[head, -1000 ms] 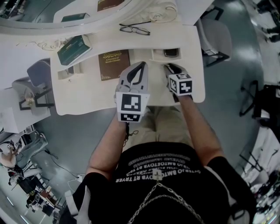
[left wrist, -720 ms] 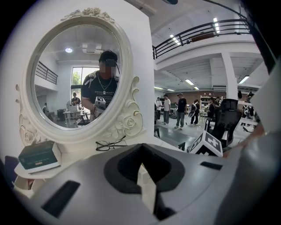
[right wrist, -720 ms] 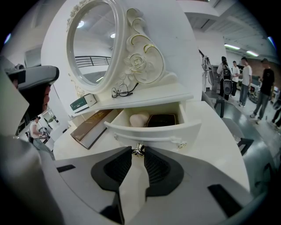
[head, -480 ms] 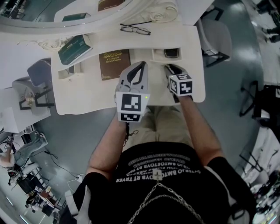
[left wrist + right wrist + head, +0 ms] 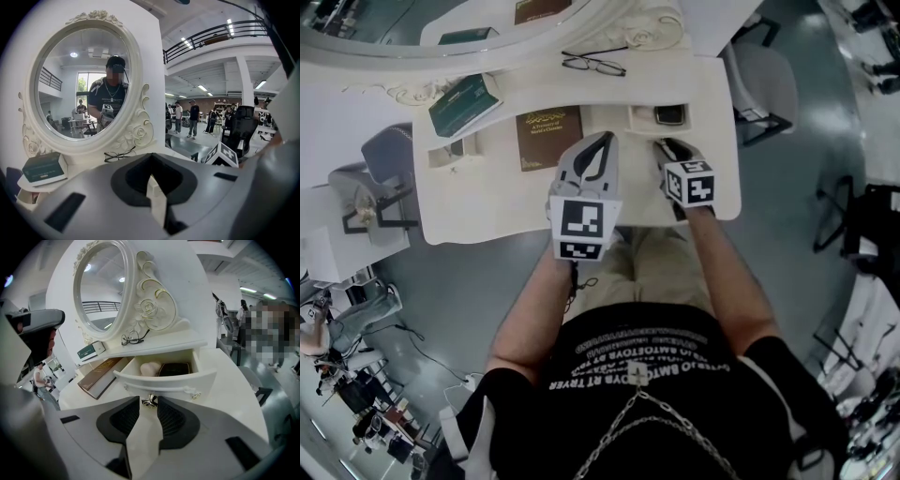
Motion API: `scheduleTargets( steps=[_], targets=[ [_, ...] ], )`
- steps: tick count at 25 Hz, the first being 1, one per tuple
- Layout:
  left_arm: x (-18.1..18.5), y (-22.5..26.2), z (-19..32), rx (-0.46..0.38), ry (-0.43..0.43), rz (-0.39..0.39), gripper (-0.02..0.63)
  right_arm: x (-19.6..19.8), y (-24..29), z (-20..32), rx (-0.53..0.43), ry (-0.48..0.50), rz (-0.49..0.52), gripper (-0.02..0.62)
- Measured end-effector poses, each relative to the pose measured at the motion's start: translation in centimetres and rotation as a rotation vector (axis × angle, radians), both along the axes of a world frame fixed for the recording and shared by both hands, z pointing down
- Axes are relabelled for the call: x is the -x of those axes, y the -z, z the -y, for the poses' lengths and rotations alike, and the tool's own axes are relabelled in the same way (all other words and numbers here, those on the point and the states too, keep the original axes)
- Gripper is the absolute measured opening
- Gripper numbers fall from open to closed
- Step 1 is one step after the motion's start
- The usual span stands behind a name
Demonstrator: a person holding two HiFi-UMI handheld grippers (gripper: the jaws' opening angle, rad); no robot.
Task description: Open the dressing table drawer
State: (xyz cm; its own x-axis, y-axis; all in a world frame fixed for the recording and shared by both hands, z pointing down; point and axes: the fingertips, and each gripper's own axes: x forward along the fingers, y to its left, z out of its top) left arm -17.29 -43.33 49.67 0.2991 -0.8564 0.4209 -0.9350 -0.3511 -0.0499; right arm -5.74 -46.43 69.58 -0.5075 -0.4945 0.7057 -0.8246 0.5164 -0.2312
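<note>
The right tool (image 5: 148, 402) is clamped on the small knob (image 5: 149, 400) at the centre of the frame. The drawer (image 5: 164, 379) lies straight ahead of it, standing partly out of the counter (image 5: 243, 380), with its wide front running left to right and its slide pointing back toward the tool. The left tool (image 5: 152, 183), jaws together on nothing, hangs over the counter alongside, so the right one is nearer for the pull.

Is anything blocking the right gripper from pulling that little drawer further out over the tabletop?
Nothing visible does. The right gripper has the knob of the drawer between its jaws, and the tabletop in front is bare. The brown book lies left of that path.
</note>
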Motion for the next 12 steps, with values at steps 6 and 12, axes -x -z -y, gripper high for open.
scheduleTargets(
  steps=[6,12],
  targets=[
    [0.9,1.6,0.1,-0.024,0.016,0.0,0.004,-0.2,2.3,-0.4,-0.057,0.011,0.034,0.123],
    [1.5,3.2,-0.4,-0.05,0.025,-0.002,0.003,-1.1,5.4,-0.8,-0.124,0.027,0.003,0.123]
  ],
)
